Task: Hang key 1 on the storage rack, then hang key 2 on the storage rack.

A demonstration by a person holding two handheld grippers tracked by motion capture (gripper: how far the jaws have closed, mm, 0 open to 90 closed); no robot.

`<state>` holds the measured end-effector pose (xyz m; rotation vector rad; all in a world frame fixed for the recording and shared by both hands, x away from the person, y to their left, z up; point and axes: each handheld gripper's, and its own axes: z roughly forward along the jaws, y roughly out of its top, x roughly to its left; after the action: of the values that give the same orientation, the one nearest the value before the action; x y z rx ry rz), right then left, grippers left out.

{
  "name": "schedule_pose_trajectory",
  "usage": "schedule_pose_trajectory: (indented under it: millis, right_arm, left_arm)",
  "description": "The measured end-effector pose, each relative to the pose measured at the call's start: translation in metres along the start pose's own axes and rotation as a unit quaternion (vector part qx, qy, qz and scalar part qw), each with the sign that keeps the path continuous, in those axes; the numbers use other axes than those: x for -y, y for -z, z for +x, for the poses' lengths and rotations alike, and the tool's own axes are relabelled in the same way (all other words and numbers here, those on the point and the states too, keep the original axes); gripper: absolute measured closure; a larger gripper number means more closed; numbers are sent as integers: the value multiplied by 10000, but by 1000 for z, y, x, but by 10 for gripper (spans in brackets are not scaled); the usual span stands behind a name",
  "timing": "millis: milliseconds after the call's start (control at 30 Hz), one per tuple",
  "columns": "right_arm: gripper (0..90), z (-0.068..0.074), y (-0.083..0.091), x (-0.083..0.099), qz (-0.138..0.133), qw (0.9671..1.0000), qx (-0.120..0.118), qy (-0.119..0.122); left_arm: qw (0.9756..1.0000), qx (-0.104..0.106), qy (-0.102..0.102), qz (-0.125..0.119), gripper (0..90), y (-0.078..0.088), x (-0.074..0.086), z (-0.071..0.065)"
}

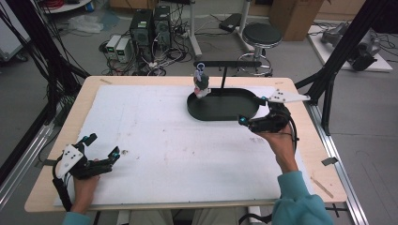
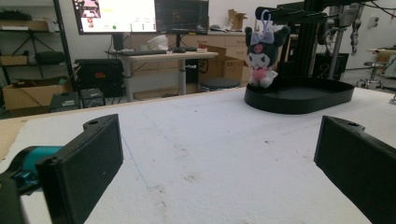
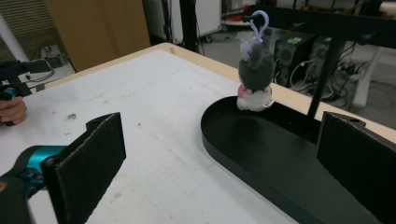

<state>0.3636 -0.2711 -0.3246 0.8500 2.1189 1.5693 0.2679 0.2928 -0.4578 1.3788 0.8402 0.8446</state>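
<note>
So the little plush toy [image 1: 202, 84] is hanging by its purple loop from the black bar [image 1: 227, 63] of a stand, right over the far-left end of the black oval tray [image 1: 224, 112]. Its feet look like they're at or just above the tray's rim, can't tell if they actually touch. In the left gripper view it faces the camera: dark ears, pale face, pink bit at the chest [image 2: 260, 57]. In the right gripper view you get its grey back [image 3: 255, 77].

The right gripper [image 1: 256, 115] sits at the tray's right end, jaws spread wide with nothing between them, aimed across the tray at the toy.

The left gripper [image 1: 101, 152] is well apart, down at the near-left of the white mat [image 1: 155, 140], jaws also wide apart, nothing in them.
</note>
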Motion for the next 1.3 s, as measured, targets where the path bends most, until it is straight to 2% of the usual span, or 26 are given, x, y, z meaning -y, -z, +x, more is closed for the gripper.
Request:
schedule_pose_trajectory:
  millis: [133,267,400,533,633,800,1300]
  right_arm:
    - [10,1,14,18,-170,9998,101,99]
    - [10,0,24,34,-327,9993,203,20]
    - [10,0,30,49,-519,9982,282,42]
    - [10,1,33,62,-530,9982,279,84]
    - [10,0,35,70,-511,9983,290,27]
    - [10,-2,39,77,-567,9979,324,-58]
    - [10,-6,40,80,-560,9979,313,-19]
  left_arm:
    - [10000,1,-23,15,17,0,0,0]
    - [10000,-4,-24,5,17,0,0,0]
    - [10000,-4,-23,5,17,0,0,0]
    - [10000,-12,4,-10,17,0,0,0]
    - [10000,-7,13,-1,17,0,0,0]
    - [10000,-10,10,-6,17,0,0,0]
    - [10000,-10,-30,-10,17,1,0,0]
